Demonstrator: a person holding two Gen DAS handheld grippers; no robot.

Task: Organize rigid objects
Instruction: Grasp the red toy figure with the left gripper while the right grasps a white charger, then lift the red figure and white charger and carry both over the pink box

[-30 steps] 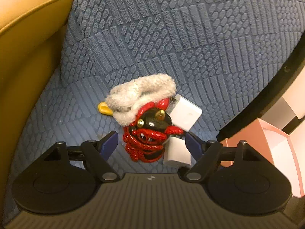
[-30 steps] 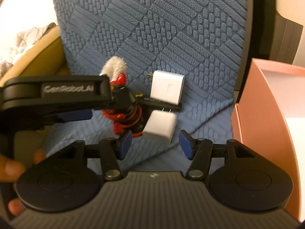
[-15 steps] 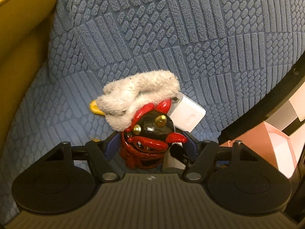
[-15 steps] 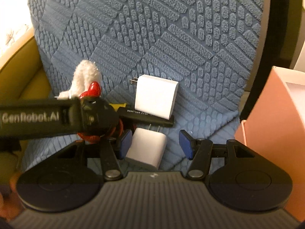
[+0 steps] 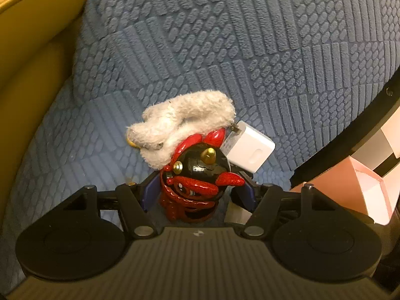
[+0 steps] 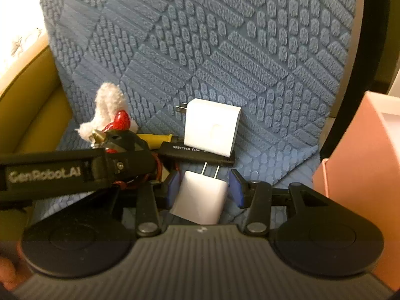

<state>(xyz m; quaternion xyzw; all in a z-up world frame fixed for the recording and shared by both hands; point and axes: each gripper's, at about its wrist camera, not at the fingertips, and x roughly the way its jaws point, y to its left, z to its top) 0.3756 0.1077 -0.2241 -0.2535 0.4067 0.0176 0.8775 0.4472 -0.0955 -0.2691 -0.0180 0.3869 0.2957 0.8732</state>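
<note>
A red and black demon figurine (image 5: 197, 182) lies on the blue textured cushion (image 5: 225, 50). My left gripper (image 5: 198, 191) is open with its blue pads on either side of the figurine. A white fuzzy toy (image 5: 180, 122) lies just behind it. A small white charger (image 6: 201, 197) with prongs pointing away sits between the pads of my right gripper (image 6: 203, 187), which is open around it. A larger white charger (image 6: 212, 127) leans on a black stick (image 6: 197, 151) beyond it. The left gripper's body (image 6: 75, 172) crosses the right wrist view.
A pink box (image 6: 362, 175) stands at the right, also seen in the left wrist view (image 5: 350, 190). A tan leather armrest (image 5: 30, 62) borders the cushion on the left. A yellow piece (image 6: 155, 138) lies beside the black stick.
Both grippers have moved forward and down. The figurine now sits between the left pads and the small charger between the right pads. Both jaws have narrowed somewhat.
</note>
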